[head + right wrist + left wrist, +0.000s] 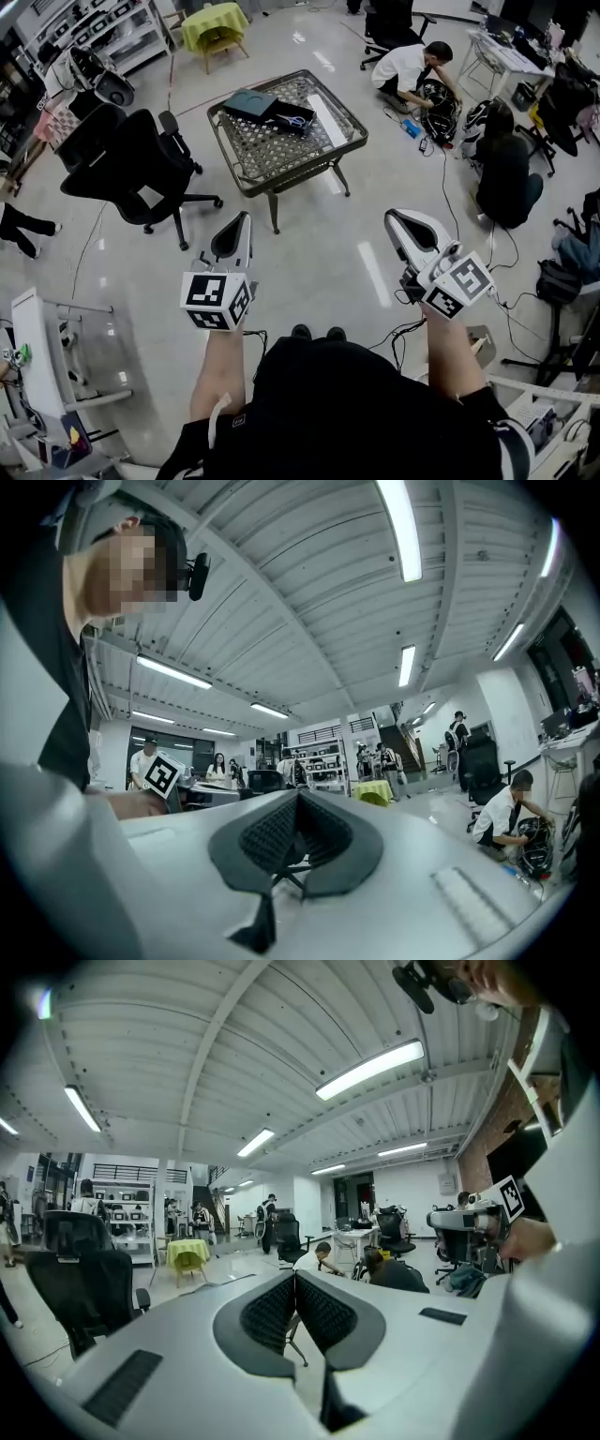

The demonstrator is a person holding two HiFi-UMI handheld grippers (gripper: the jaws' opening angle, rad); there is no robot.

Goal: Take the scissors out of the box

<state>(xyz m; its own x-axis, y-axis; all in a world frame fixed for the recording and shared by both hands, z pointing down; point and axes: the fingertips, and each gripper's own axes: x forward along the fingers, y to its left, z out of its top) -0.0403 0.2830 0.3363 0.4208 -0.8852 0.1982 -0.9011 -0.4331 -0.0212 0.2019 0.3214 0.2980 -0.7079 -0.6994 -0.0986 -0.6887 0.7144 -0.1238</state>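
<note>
Both the left gripper [245, 221] and the right gripper [394, 219] are clamped shut on nothing, while the blue-handled scissors [296, 120] sit at the right end of the dark flat box [251, 101] on the brown lattice-top metal table [267, 150], well ahead, a bit nearer the left one I'd say.

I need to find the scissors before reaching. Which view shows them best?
The head view: the scissors lie at the black box on the mesh table. Neither gripper view shows them; both look across the room.
</note>
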